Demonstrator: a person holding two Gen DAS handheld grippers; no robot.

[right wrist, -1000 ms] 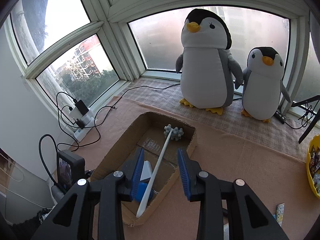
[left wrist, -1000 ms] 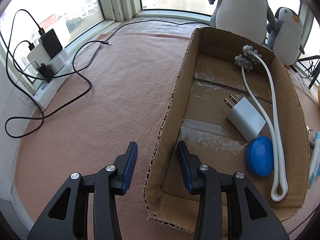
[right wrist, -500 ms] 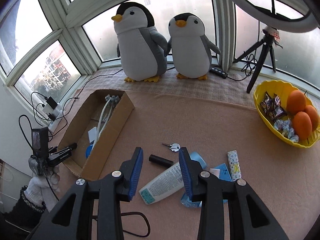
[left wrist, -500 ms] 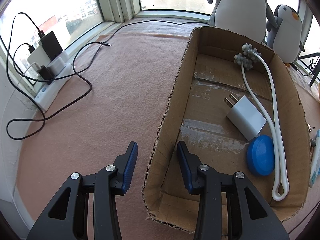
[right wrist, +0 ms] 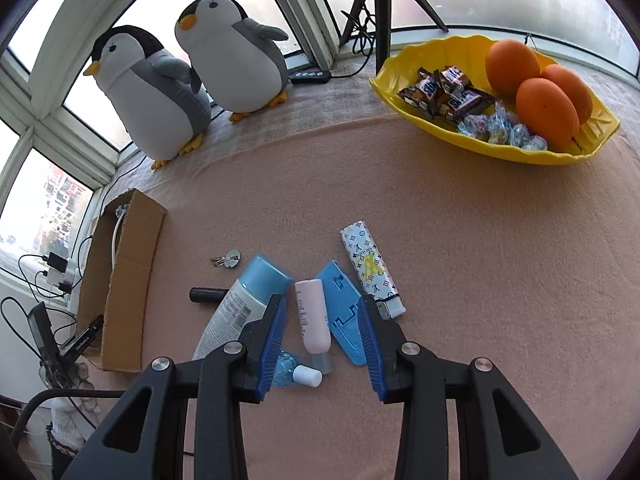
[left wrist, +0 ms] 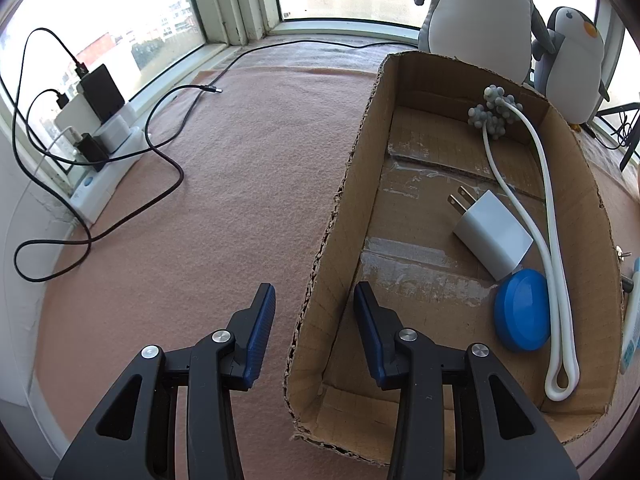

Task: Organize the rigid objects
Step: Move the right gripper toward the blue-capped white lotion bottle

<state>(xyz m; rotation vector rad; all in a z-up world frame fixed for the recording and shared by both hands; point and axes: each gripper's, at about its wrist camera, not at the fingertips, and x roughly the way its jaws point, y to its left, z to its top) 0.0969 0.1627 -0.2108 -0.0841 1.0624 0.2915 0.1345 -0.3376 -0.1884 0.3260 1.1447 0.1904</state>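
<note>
A cardboard box [left wrist: 352, 184] holds a white charger [left wrist: 494, 238], a blue round lid [left wrist: 522, 316] and a white massager with a grey knobbed head [left wrist: 558, 280]. My left gripper [left wrist: 314, 322] is open and empty, straddling the box's left wall. In the right wrist view the box [right wrist: 124, 280] lies at the left. My right gripper [right wrist: 322, 342] is open and empty above a pink tube [right wrist: 312, 322], a blue flat plastic piece [right wrist: 344, 312], a white tube with a blue cap [right wrist: 240, 304], a patterned lighter [right wrist: 370, 268], a black cylinder [right wrist: 208, 295], keys [right wrist: 227, 259] and a small clear bottle [right wrist: 296, 374].
A yellow bowl [right wrist: 408, 96] with oranges and sweets stands at the back right. Two plush penguins [right wrist: 192, 76] sit by the window, beside a tripod [right wrist: 382, 8]. A power strip with chargers and black cables [left wrist: 100, 136] lies left of the box.
My right gripper has swung right and down, from facing the box to hovering over the loose items on the cloth. My left gripper has stayed at the box's wall.
</note>
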